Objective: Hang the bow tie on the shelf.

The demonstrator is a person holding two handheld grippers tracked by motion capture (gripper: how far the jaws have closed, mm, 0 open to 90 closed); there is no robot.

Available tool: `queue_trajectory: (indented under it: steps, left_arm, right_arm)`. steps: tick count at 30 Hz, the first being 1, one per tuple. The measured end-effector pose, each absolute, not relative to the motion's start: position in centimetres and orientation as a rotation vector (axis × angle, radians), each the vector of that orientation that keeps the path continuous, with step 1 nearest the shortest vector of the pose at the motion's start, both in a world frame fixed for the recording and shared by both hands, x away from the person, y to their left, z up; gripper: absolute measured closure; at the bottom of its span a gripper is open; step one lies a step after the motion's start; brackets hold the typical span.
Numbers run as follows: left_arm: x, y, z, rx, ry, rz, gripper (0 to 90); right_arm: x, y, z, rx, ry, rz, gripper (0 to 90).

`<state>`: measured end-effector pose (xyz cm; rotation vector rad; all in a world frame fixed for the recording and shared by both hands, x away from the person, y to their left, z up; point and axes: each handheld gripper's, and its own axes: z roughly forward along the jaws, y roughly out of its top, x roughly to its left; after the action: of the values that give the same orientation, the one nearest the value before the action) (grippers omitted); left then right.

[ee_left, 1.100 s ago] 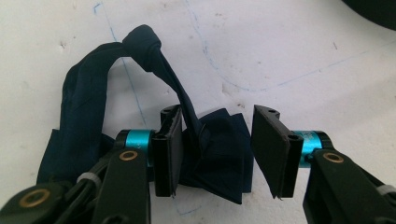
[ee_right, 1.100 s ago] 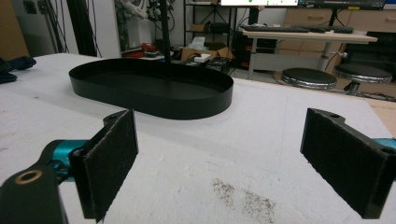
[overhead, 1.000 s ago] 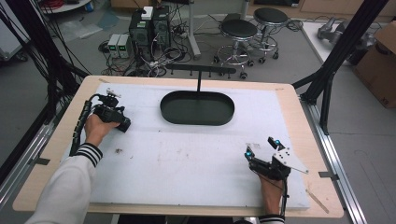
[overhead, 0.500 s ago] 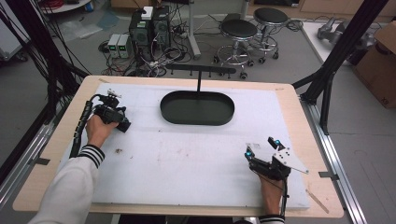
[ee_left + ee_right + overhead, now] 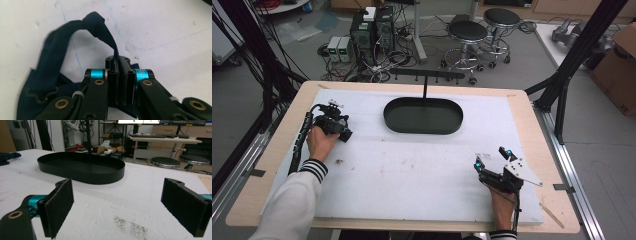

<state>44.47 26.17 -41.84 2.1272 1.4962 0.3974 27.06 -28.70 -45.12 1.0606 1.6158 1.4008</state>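
Observation:
A dark navy cloth lies crumpled on the white board, with one fold drawn up into a knot-like peak. My left gripper is shut on a thin strip of that fold; its jaws have just been closing on it. In the high view the left gripper sits at the board's left side, in a person's hand. The right gripper rests near the front right with its jaws wide apart and nothing between its pads. From there the cloth shows at the far left.
A black oval tray stands at the back middle of the white board, its wall ahead of the right gripper. A black rack with pegs rises behind it. Stools and computers stand on the floor beyond.

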Motion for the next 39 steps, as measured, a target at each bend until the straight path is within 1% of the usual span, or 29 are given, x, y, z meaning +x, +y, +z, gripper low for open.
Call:
queue_trajectory:
  steps: [7, 13, 16, 19, 23, 25, 28, 29, 32, 34, 37, 39]
  left_arm:
    - [44.3, 27.0, -41.4, 2.092, 1.505, 0.359, 86.0]
    - [44.0, 27.1, -40.9, 2.073, 1.469, 0.389, 86.0]
    - [43.6, 26.9, -40.2, 2.041, 1.427, 0.443, 86.0]
    - [43.5, 26.9, -40.0, 2.035, 1.405, 0.45, 86.0]
    - [43.2, 27.0, -39.4, 2.021, 1.36, 0.491, 86.0]
    - [42.8, 27.2, -38.8, 1.984, 1.302, 0.536, 86.0]
    - [42.5, 27.3, -38.4, 1.962, 1.263, 0.568, 85.9]
    - [42.3, 27.3, -38.0, 1.932, 1.244, 0.584, 85.9]
    - [42.1, 27.3, -37.7, 1.897, 1.228, 0.594, 85.8]
    - [41.9, 27.3, -37.3, 1.837, 1.216, 0.576, 85.8]
    - [41.9, 27.3, -37.1, 1.809, 1.212, 0.568, 85.8]
    - [41.7, 27.2, -36.8, 1.779, 1.197, 0.587, 85.8]
  right_arm:
    - [27.0, -28.7, -45.1, 1.063, 1.616, 1.399, 10.2]
    - [27.0, -28.7, -45.1, 1.062, 1.616, 1.399, 10.2]
    - [27.0, -28.7, -45.1, 1.063, 1.616, 1.399, 10.2]
    - [27.0, -28.6, -45.1, 1.069, 1.617, 1.4, 10.2]
    - [27.0, -28.6, -45.1, 1.063, 1.618, 1.398, 10.2]
    - [27.0, -28.6, -45.1, 1.065, 1.617, 1.399, 10.2]
    - [27.0, -28.6, -45.1, 1.068, 1.617, 1.399, 10.2]
    - [27.0, -28.6, -45.1, 1.064, 1.618, 1.399, 10.2]
    - [27.0, -28.6, -45.1, 1.065, 1.619, 1.398, 10.2]
    - [27.0, -28.6, -45.1, 1.064, 1.618, 1.397, 10.2]
    - [27.0, -28.6, -45.1, 1.061, 1.619, 1.395, 10.2]
    - [27.0, -28.6, -45.1, 1.06, 1.619, 1.394, 10.2]
